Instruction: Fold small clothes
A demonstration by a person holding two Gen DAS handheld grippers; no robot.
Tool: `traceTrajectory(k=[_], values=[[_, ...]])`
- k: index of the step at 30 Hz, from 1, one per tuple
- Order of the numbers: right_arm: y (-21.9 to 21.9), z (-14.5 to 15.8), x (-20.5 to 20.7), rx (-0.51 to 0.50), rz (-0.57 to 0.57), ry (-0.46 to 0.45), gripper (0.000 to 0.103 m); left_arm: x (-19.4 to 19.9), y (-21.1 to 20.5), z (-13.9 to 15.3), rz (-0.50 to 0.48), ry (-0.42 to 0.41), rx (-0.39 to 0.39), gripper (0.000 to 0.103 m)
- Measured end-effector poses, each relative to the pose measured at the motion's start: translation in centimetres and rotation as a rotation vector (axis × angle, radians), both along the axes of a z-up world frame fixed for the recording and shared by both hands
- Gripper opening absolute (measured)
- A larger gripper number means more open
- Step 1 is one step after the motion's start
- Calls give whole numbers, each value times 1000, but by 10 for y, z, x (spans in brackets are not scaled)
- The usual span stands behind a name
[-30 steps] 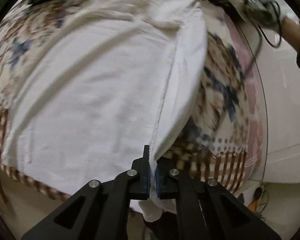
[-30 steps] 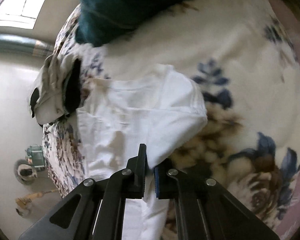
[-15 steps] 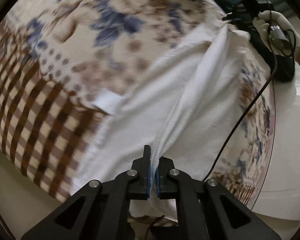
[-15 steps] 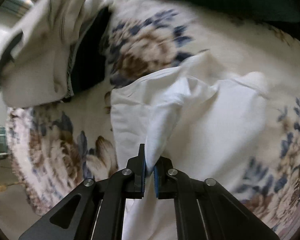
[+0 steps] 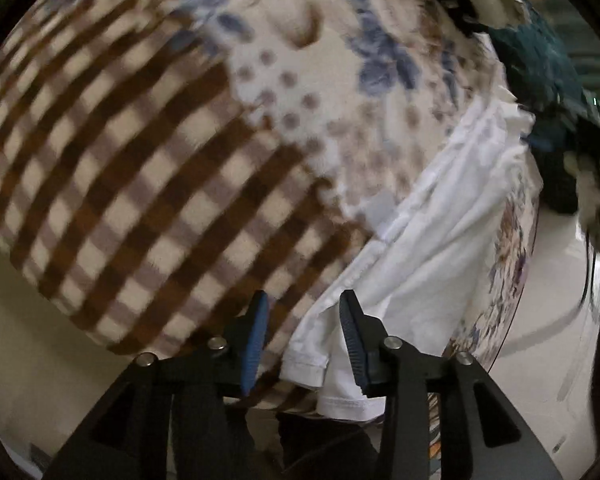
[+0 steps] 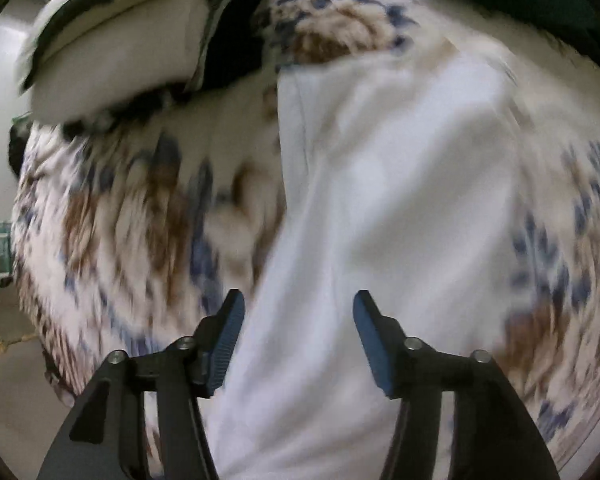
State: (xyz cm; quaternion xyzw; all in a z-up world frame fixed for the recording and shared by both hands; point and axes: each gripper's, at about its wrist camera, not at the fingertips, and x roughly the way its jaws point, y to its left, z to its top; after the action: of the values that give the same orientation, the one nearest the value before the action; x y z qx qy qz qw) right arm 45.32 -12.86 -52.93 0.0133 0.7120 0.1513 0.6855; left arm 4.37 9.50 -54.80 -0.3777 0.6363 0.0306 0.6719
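A small white garment [image 5: 440,248] lies folded lengthwise in a long strip on the patterned blanket [image 5: 148,168]. My left gripper [image 5: 304,340] is open, its blue pads either side of the garment's hemmed near end, which hangs over the blanket's edge. In the right wrist view the same white garment [image 6: 380,208] lies flat on the blanket [image 6: 120,216]. My right gripper [image 6: 298,340] is open just above it, holding nothing. Both views are motion-blurred.
A dark teal garment [image 5: 540,60] lies at the far end of the blanket. A beige and black garment [image 6: 132,40] is bunched at the top left of the right wrist view. Pale floor [image 5: 548,320] lies beyond the blanket's edge.
Both grippers held the white garment's edge shut, carried it across in a fold, and have now opened and let go. The garment lies narrower, folded lengthwise.
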Motion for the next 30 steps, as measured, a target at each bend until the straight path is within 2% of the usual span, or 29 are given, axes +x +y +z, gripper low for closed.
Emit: traceTrajectory(k=[4,6,8,10,11,15,19,21,22,23,25,26,27,28,30], values=[[-54,0,-74,16,-68,71,60,36,-14,13,-104,-45,45,36],[-87,-5,-92,0,-127,73,61,76,-28,20,-174,-91,67,36],[-117,-12,-98,0,-201,62,62,123,-40,28,-214,-152,54,39],[-142,-19,-91,17,-279,33,62,173,-51,36,-253,-212,64,49],[-151,-22,-84,37,-315,10,62,211,-60,42,-272,-265,53,55],[-175,-33,-37,112,-412,-51,62,318,-89,41,-320,-345,102,56],[-190,-47,14,222,-483,-84,62,418,-120,10,-359,-347,132,56],[-195,-55,33,260,-505,-92,59,447,-129,-2,-372,-354,172,47],[-197,-60,44,285,-509,-92,57,456,-133,-6,-385,-371,190,15],[-198,-67,55,318,-513,-76,53,470,-141,-11,-421,-367,253,3],[-208,-77,71,369,-524,-45,52,480,-150,-15,-464,-390,316,3],[-209,-79,75,394,-520,-36,40,481,-150,-14,-479,-405,343,3],[-209,-84,80,421,-508,-17,17,481,-151,-13,-491,-411,362,3],[-209,-87,82,427,-509,-6,9,480,-150,-13,-500,-417,377,3],[-219,-84,79,422,-531,-27,8,478,-146,-12,-499,-419,417,3]])
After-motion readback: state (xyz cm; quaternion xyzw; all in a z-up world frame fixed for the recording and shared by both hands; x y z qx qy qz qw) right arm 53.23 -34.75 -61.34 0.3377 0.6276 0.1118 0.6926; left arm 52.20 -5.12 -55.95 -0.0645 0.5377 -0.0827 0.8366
